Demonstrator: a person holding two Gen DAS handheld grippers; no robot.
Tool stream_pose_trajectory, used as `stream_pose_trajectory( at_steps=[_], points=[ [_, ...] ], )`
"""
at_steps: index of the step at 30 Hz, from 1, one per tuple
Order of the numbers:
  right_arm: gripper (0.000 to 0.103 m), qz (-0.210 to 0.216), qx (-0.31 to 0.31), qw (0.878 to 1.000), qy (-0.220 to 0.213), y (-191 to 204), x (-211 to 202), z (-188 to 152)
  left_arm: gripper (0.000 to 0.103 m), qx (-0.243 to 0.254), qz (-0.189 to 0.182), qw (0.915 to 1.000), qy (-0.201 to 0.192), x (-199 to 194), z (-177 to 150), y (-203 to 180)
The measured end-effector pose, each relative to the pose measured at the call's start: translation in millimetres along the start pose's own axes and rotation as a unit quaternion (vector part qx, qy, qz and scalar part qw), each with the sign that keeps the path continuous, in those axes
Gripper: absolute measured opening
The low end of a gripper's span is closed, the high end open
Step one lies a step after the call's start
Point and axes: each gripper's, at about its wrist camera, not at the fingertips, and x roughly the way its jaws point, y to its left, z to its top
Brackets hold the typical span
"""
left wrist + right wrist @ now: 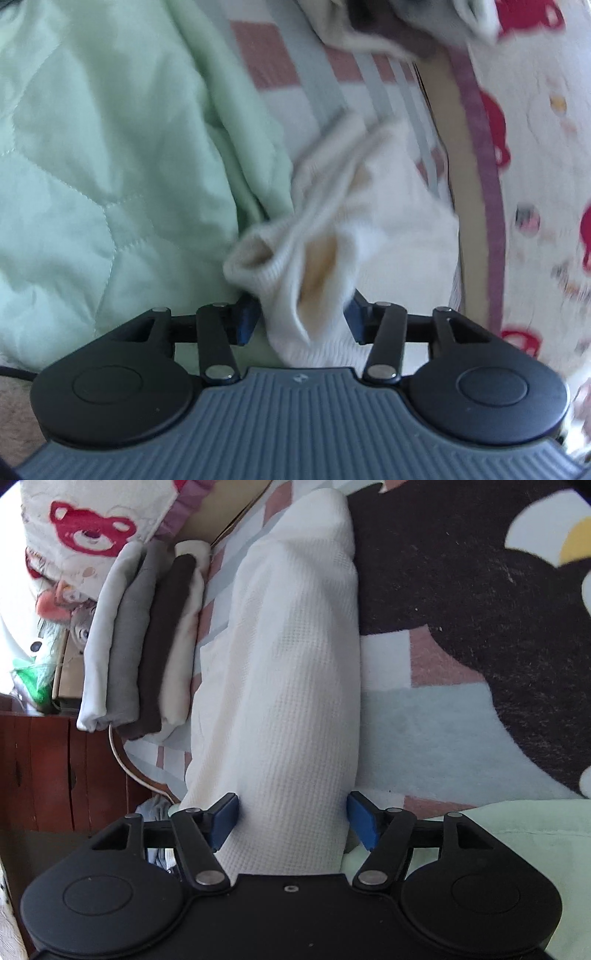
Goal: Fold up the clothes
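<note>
My left gripper (301,319) has its jaws partly apart, with a soft, ribbed white sock (303,258) bunched between the blue pads, beside the quilted mint-green blanket (92,147). My right gripper (293,821) stands wide around a waffle-knit white garment (295,664) lying long on the bed's patterned sheet (436,723); its pads seem just clear. Folded clothes (144,638) are stacked at the bed's edge.

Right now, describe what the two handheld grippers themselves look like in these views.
The left gripper has a ribbed grey-blue body with a small logo, two round black housings, black linkage bars with silver pins, and blue finger pads. A thin dark cable shows at its left edge. The right gripper has the same shape, but its body is smooth black with a small centre screw hole; its pads are blue too.
</note>
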Motion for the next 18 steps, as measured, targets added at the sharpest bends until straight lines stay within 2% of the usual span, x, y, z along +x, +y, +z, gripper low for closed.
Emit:
stream_pose_trajectory(
  at_steps=[1, 2, 4, 6, 8, 10, 13, 15, 18],
  points=[
    [0.072, -0.001, 0.0, 1.0, 0.0, 0, 3, 2, 0.011, -0.008, -0.004, 0.9999, -0.008, -1, 2, 1],
    [0.074, -0.004, -0.005, 1.0, 0.001, 1, 6, 4, 0.011, 0.01, -0.019, 0.9997, -0.015, -6, 2, -3],
    [0.074, -0.015, -0.017, 1.0, -0.006, 5, 13, 9, 0.011, 0.085, -0.008, 0.9949, -0.054, -19, -4, -23],
    [0.074, -0.02, -0.021, 0.999, -0.023, 7, 17, 11, 0.011, 0.156, 0.007, 0.9845, -0.08, -22, -13, -44],
    [0.074, -0.027, -0.027, 0.998, -0.041, 10, 20, 14, 0.011, 0.22, 0.01, 0.9705, -0.099, -21, -23, -62],
    [0.074, -0.03, -0.025, 0.998, -0.054, 12, 22, 21, 0.012, 0.244, 0.015, 0.9646, -0.099, -18, -28, -68],
    [0.074, -0.031, -0.023, 0.997, -0.072, 13, 23, 33, 0.014, 0.219, 0.026, 0.9724, -0.078, -13, -22, -59],
    [0.074, -0.03, -0.021, 0.996, -0.084, 13, 23, 41, 0.014, 0.177, 0.023, 0.9822, -0.059, -11, -15, -41],
    [0.074, -0.023, -0.017, 0.995, -0.095, 11, 26, 53, 0.02, 0.114, -0.002, 0.9928, -0.038, -6, -6, -18]
  ],
)
